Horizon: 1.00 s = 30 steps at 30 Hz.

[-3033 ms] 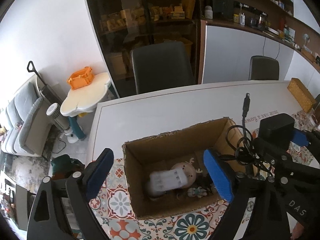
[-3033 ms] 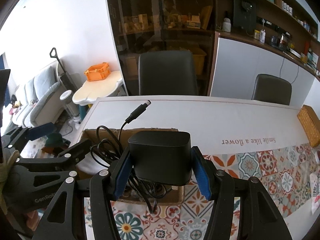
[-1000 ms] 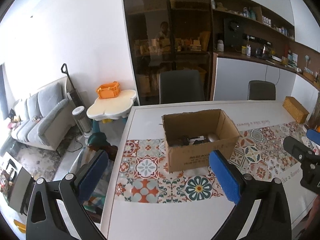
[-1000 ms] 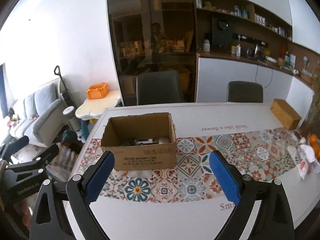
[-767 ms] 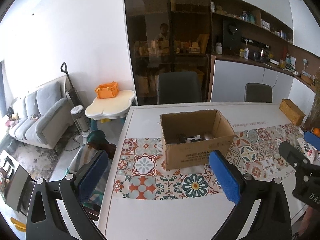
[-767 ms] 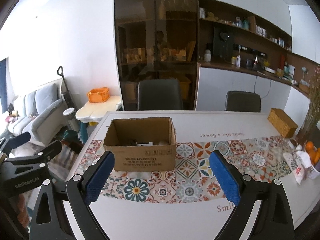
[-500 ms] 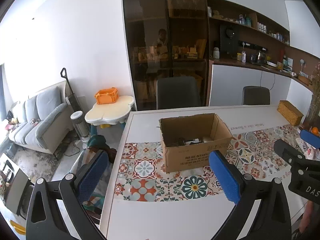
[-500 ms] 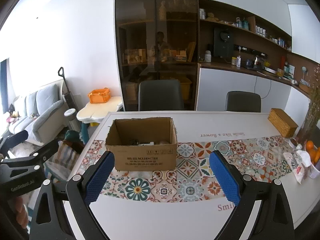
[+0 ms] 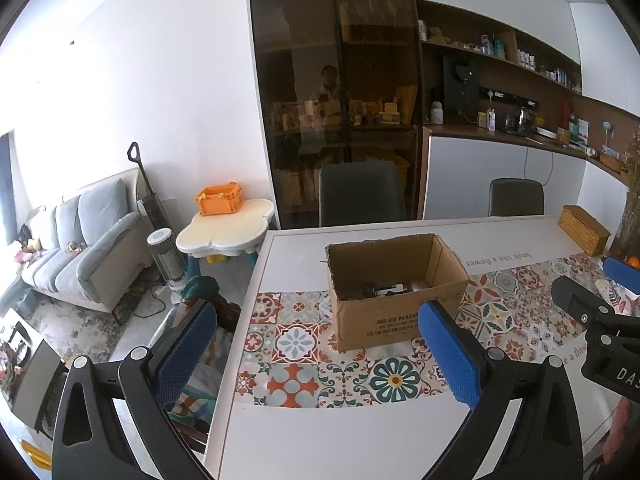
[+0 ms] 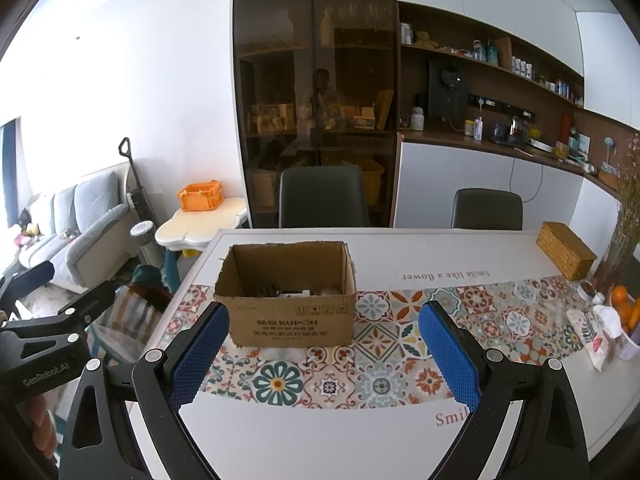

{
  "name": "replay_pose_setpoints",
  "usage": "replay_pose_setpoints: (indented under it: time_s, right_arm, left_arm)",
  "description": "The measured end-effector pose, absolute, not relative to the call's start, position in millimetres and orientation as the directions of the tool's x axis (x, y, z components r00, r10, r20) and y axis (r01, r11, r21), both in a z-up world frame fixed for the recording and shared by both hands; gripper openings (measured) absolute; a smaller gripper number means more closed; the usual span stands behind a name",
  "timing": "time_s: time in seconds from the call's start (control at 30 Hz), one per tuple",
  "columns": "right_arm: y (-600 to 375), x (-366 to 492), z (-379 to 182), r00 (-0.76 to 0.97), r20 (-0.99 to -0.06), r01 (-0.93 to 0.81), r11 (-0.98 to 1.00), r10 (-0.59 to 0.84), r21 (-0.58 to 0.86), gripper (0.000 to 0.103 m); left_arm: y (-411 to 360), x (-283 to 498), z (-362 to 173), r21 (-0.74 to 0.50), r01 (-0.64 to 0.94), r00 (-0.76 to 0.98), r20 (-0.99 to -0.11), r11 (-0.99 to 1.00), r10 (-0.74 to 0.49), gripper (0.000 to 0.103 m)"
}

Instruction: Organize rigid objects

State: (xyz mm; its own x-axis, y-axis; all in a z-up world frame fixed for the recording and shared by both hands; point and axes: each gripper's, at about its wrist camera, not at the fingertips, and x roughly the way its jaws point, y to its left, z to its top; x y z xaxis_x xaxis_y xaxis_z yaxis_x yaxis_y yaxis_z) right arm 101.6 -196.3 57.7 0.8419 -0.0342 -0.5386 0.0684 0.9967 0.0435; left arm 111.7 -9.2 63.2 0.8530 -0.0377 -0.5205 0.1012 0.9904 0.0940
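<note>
An open cardboard box (image 9: 394, 292) (image 10: 288, 300) stands on the patterned runner of the white table (image 9: 352, 440) (image 10: 320, 440). Inside it I can make out a black cable, a white item and other small things, mostly hidden by the front wall. My left gripper (image 9: 320, 354) is open and empty, held back from the box above the table's near left side. My right gripper (image 10: 326, 354) is open and empty too, well in front of the box. The right gripper's body (image 9: 592, 320) shows at the right edge of the left wrist view.
A woven box (image 10: 564, 254) sits at the table's far right, with packets (image 10: 600, 336) and oranges (image 10: 622, 296) near the right edge. Two dark chairs (image 10: 324, 196) stand behind the table. A sofa (image 9: 76, 240), a small cream table with an orange crate (image 9: 220, 200) are left.
Three seconds ago my right gripper held a black adapter with its cable over the box; now it is empty and open. Both grippers have drawn back and up, away from the box.
</note>
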Motion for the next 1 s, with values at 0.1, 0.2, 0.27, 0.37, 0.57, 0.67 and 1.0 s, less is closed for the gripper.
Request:
replay_pose_setpoints:
  time_s: [0.1, 0.2, 0.27, 0.37, 0.57, 0.67, 1.0]
  right_arm:
    - [-196.0, 101.2, 58.3, 0.844, -0.535, 0.068, 0.997, -0.034, 0.042, 0.096]
    - [-195.7, 100.8, 58.6, 0.845, -0.533, 0.067, 0.997, -0.035, 0.040, 0.096]
    - [-196.1, 100.5, 58.9, 0.846, -0.532, 0.067, 0.997, -0.035, 0.040, 0.096]
    - [-195.5, 100.7, 58.6, 0.845, -0.534, 0.066, 0.997, -0.035, 0.040, 0.096]
    - [-194.8, 101.3, 59.3, 0.846, -0.533, 0.063, 0.997, -0.032, 0.040, 0.096]
    - [-194.7, 101.9, 59.2, 0.845, -0.533, 0.062, 0.997, -0.030, 0.041, 0.096]
    - [-196.2, 104.4, 58.2, 0.844, -0.535, 0.066, 0.997, -0.035, 0.039, 0.096]
  left_arm:
    - [-9.6, 111.0, 64.3, 0.099, 0.100, 0.856, -0.515, 0.990, -0.035, 0.103]
    - [-10.3, 111.3, 64.3, 0.104, 0.097, 0.855, -0.517, 0.990, -0.030, 0.103]
    - [-10.5, 111.1, 64.0, 0.103, 0.095, 0.855, -0.519, 0.990, -0.028, 0.103]
    - [-10.4, 111.2, 64.4, 0.105, 0.093, 0.856, -0.516, 0.990, -0.025, 0.103]
    - [-11.3, 113.5, 64.7, 0.109, 0.089, 0.858, -0.512, 0.990, -0.021, 0.103]
    - [-11.2, 113.0, 64.8, 0.108, 0.092, 0.857, -0.515, 0.990, -0.023, 0.103]
    - [-13.6, 113.7, 64.2, 0.114, 0.093, 0.860, -0.511, 0.989, -0.022, 0.103]
